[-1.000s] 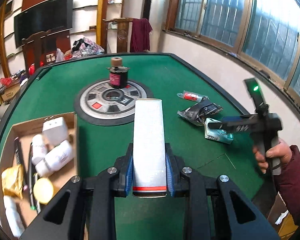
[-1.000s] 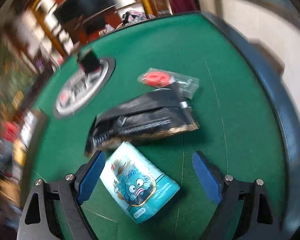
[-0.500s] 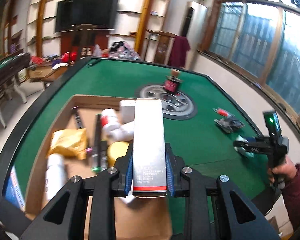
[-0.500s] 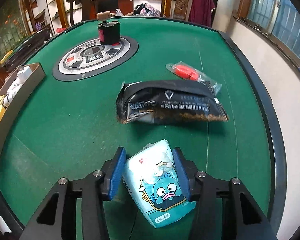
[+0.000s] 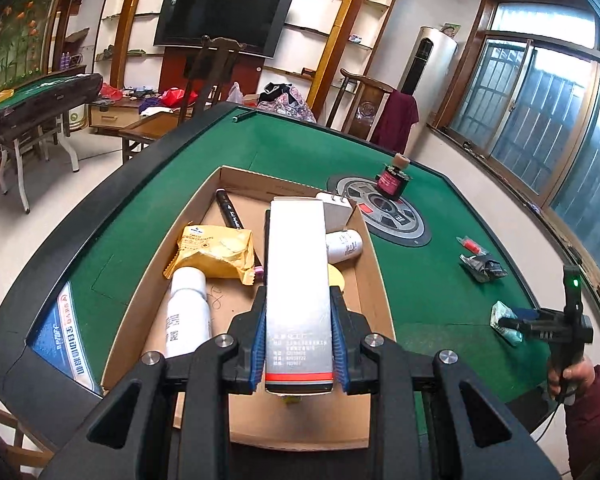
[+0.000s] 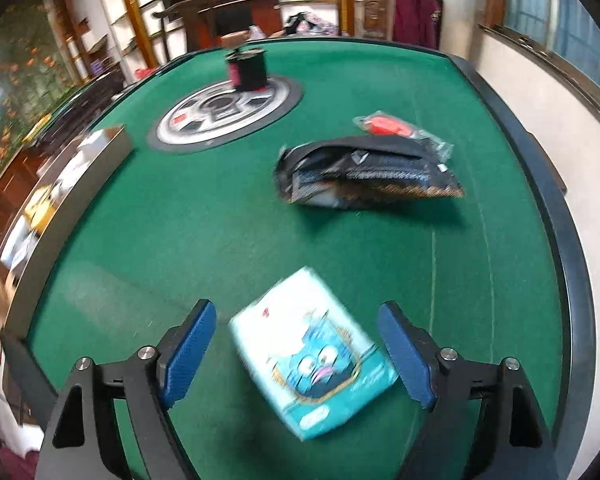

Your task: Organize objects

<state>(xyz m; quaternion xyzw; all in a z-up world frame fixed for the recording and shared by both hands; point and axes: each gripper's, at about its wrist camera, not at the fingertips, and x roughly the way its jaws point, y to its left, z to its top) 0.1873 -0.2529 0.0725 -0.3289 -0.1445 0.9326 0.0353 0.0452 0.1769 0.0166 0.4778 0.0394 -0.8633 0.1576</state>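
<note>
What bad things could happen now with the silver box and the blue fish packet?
1. The left gripper holds the tall silver box over the cardboard box; dropped here, it may land on the yellow cracker bag or white bottle.
2. The right gripper is opening around the tissue pack without pressing it, so lifting now may leave it behind.

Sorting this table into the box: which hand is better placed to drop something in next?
Left. Its tool grips the tall silver carton above the open cardboard box; the right tool is opening around a teal tissue pack.
</note>
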